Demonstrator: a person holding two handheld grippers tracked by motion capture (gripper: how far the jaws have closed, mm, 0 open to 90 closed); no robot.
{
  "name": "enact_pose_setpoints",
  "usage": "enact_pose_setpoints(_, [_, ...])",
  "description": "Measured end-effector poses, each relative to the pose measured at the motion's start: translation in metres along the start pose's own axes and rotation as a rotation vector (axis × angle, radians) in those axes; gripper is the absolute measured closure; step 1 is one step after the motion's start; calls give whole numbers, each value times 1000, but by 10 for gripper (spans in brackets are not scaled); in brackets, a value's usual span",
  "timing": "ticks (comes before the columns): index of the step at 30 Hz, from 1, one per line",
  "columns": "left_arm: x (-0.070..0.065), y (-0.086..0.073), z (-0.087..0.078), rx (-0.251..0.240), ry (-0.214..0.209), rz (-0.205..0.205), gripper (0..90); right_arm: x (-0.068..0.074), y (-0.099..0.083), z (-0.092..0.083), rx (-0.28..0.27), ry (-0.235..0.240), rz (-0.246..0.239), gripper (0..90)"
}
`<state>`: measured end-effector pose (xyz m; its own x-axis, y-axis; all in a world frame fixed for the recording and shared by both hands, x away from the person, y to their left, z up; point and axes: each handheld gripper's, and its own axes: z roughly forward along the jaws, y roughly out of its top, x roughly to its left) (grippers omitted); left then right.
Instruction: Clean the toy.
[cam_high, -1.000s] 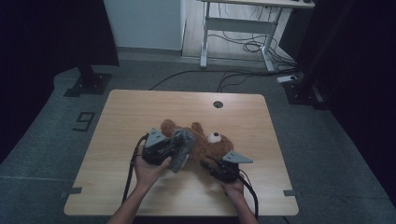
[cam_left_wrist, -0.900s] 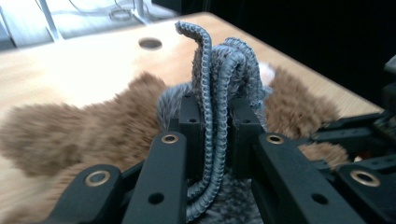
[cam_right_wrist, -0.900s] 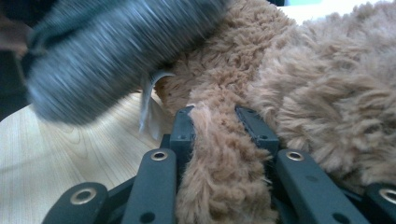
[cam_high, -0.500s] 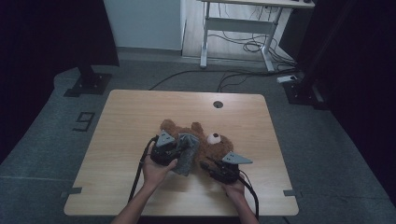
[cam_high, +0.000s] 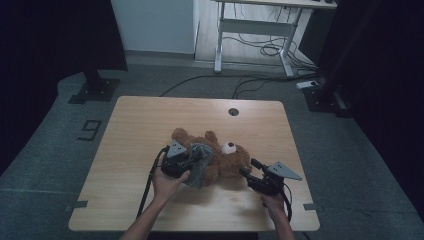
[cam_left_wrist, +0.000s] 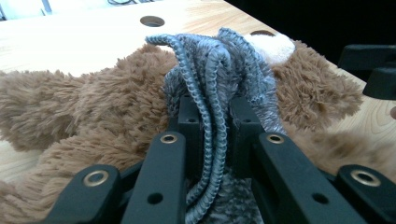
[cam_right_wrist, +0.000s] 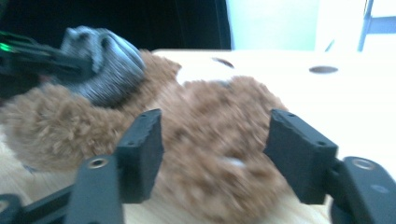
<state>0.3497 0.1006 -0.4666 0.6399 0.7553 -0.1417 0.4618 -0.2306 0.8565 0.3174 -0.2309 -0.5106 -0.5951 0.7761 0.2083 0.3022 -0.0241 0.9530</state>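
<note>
A brown teddy bear (cam_high: 227, 161) lies on the wooden table (cam_high: 150, 120), head toward the right. My left gripper (cam_high: 195, 162) is shut on a grey knitted garment (cam_high: 201, 156) bunched over the bear's body. The left gripper view has the knit (cam_left_wrist: 210, 60) folded between the two jaws of that gripper (cam_left_wrist: 214, 112), with bear fur (cam_left_wrist: 116, 93) behind. My right gripper (cam_high: 248, 168) stands open just right of the bear's head. Its jaws have just been opening, and the pads (cam_right_wrist: 144, 140) press on nothing. The bear (cam_right_wrist: 210, 112) lies blurred ahead of them.
A round cable hole (cam_high: 233, 111) sits near the table's far edge. On the floor beyond are a desk frame (cam_high: 250, 30) with loose cables, a black stand base (cam_high: 95, 90) at the left, and a "9" mark (cam_high: 90, 130).
My right gripper has pulled away to the right of the bear and its jaws have spread apart. The left gripper has shifted slightly right and down, still holding the grey knit.
</note>
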Motion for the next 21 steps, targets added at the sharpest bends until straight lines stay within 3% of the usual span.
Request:
enact_pose_setpoints(3, [0,-1,0,2,-3,-3,782,-7,-5,3,69,8,16,264])
enact_pose_setpoints(8, [1,-1,-1,3,-7,-7,782,-3,-11,17,150,-5,4,198])
enact_pose_setpoints(9, [1,-1,-2,6,-8,-8,782,-1,-14,24,176,-21,11,286])
enact_pose_setpoints(11, [1,-1,-2,8,-6,-7,782,0,-15,28,188,-32,16,372])
enact_pose_setpoints(13, [1,-1,-5,9,-9,-11,782,0,-14,27,193,-30,-10,458])
enact_pose_setpoints(18, [-5,10,-15,-21,-15,2,785,0,-12,25,206,-23,-24,529])
enact_pose_setpoints(20, [-19,27,-25,-52,-6,63,786,0,-12,26,207,-27,-22,541])
enact_pose_setpoints(21, [-19,27,-25,-52,-6,63,786,0,-12,26,207,-26,-20,541])
